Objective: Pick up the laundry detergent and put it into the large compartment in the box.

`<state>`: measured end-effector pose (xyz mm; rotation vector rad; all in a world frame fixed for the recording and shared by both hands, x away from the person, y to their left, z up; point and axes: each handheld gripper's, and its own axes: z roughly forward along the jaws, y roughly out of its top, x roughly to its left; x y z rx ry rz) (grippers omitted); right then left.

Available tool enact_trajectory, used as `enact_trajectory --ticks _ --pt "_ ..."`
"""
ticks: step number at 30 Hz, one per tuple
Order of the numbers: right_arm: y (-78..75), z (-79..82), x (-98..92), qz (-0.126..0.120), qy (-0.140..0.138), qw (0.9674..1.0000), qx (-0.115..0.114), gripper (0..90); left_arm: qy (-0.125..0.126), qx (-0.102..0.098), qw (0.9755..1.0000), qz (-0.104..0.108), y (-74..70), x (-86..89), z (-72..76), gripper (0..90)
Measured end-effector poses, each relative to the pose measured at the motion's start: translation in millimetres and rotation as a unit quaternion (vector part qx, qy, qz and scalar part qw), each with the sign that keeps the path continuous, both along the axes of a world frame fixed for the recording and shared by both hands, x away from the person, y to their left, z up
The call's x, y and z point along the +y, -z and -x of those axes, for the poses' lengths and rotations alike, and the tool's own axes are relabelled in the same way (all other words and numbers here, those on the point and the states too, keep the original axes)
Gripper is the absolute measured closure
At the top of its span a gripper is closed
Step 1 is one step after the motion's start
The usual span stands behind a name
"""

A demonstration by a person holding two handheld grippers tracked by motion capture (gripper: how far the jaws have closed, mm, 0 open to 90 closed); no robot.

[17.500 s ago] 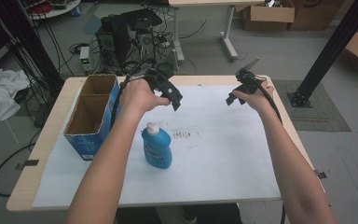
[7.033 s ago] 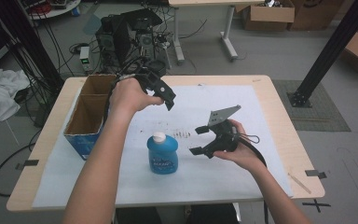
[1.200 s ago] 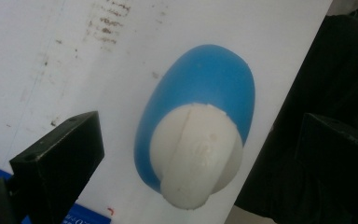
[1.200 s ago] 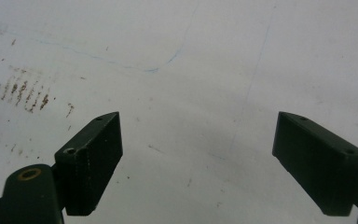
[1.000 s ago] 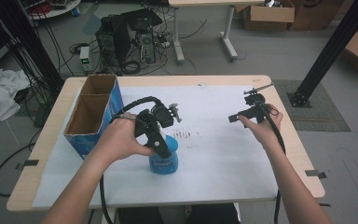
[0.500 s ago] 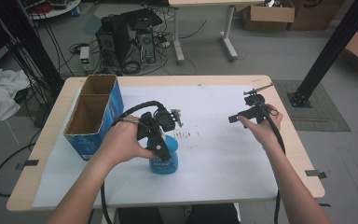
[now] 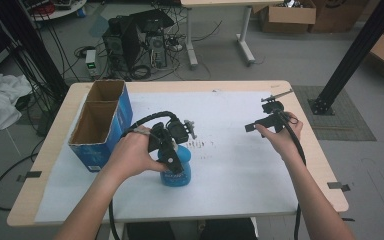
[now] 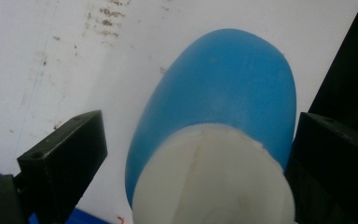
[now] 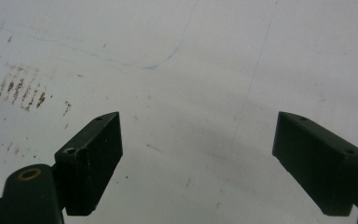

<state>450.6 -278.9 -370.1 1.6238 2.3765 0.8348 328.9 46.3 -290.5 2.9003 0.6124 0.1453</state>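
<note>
Bottle count: one. You have a single blue bottle (image 7: 176, 170) with a white cap (image 8: 212, 179) standing upright on the white sheet (image 7: 230, 170), toward the near edge, a little left of centre.

Your left gripper (image 7: 172, 150) sits right over that bottle, pointing down. In the left gripper view the two black jaws stand either side of the cap, spread wide; they have just been closing a little, with the cap between them. The jaw at the left of that view stands clear of the cap, with white sheet showing in the gap. The jaw at the right is just beside the bottle's shoulder, and you cannot tell from the pictures whether it touches. No pinch on the bottle yet.

Your right gripper (image 7: 265, 117) is well apart from the bottle, over the far right part of the sheet. In the right gripper view its two jaws stand spread, with nothing between them but the sheet and some brown smudges (image 9: 23, 93).

Box count: one. A blue cardboard box (image 7: 102, 125) with two open compartments stands at the left edge of the sheet, near your left hand (image 7: 130, 155). Both compartments show bare brown insides.

Table (image 7: 45, 150): one, light wood, carrying everything.
</note>
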Motion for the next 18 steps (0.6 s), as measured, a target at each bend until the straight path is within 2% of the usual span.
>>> enact_trajectory --ticks 18 --pt "0.4 -0.6 0.0 -0.001 0.001 1.0 0.001 16.0 -0.002 -0.005 1.0 0.001 0.6 -0.2 -0.9 13.1"
